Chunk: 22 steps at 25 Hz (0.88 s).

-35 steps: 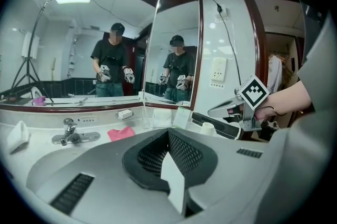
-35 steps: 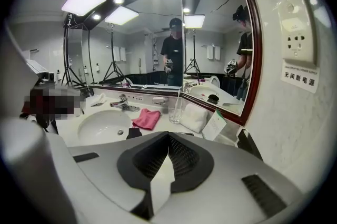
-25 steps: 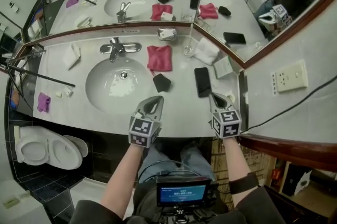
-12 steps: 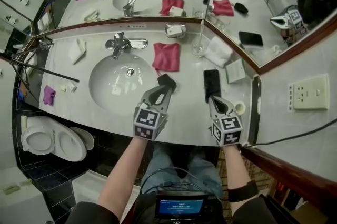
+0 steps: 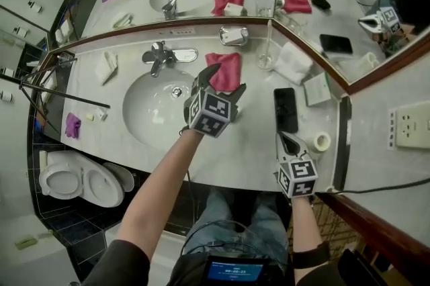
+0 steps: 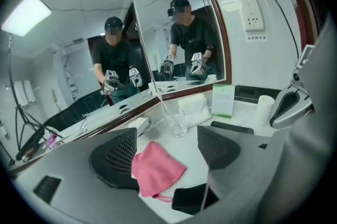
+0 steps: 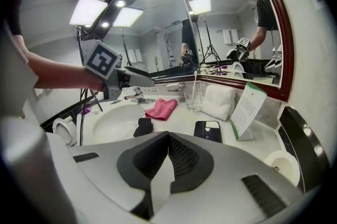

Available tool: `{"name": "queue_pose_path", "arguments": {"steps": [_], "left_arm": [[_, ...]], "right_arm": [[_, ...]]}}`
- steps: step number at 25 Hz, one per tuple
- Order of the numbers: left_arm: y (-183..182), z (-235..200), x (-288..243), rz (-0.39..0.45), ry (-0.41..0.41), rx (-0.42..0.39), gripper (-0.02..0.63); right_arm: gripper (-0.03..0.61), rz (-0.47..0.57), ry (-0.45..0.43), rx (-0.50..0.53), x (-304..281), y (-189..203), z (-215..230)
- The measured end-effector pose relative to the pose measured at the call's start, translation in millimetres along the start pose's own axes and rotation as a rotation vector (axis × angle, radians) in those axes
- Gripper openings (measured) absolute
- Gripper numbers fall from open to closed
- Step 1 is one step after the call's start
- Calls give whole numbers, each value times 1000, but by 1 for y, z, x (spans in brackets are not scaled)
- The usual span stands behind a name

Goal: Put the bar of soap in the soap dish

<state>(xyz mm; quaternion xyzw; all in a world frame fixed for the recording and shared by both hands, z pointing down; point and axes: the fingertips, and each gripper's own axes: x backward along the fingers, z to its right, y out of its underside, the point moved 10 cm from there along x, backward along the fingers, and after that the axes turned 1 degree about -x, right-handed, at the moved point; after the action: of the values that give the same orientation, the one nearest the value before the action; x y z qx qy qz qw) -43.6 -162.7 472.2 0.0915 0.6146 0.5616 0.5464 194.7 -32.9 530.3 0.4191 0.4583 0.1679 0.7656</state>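
Observation:
A small black bar (image 6: 190, 197), which looks like the soap, lies on the white counter just below a pink cloth (image 5: 227, 68); my left gripper hides it in the head view. It also shows as the black bar (image 7: 143, 125) in the right gripper view. The metal soap dish (image 5: 233, 35) stands at the back by the mirror, holding something pale. My left gripper (image 5: 223, 82) hovers over the cloth and the bar; its jaws have just been opening and grip nothing. My right gripper (image 5: 285, 138) is shut and empty near the counter's front edge.
A black phone (image 5: 285, 109) lies just beyond the right gripper. Behind it stand a glass (image 5: 266, 62), a folded white towel (image 5: 292, 63) and a card (image 5: 316, 88). The basin (image 5: 151, 117) and faucet (image 5: 158, 55) are to the left. Tripod legs (image 5: 64, 97) cross the far left.
My left gripper moved from the counter's front edge toward the mirror, over the black bar and pink cloth, and its jaws opened. The right gripper sank a little and stayed shut.

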Motion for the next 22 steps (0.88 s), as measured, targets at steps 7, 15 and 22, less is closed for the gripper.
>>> {"name": "queue_pose_path", "arguments": {"steps": [7, 15, 22], "left_arm": [[6, -34, -69, -90, -46, -295, 377], [9, -62, -132, -206, -102, -652, 376], [30, -79, -165, -301, -152, -765, 373]], "right_arm": [[17, 18, 6, -51, -6, 16, -4], [17, 23, 10, -95, -11, 31, -8], [17, 29, 25, -110, -15, 40, -5]]}}
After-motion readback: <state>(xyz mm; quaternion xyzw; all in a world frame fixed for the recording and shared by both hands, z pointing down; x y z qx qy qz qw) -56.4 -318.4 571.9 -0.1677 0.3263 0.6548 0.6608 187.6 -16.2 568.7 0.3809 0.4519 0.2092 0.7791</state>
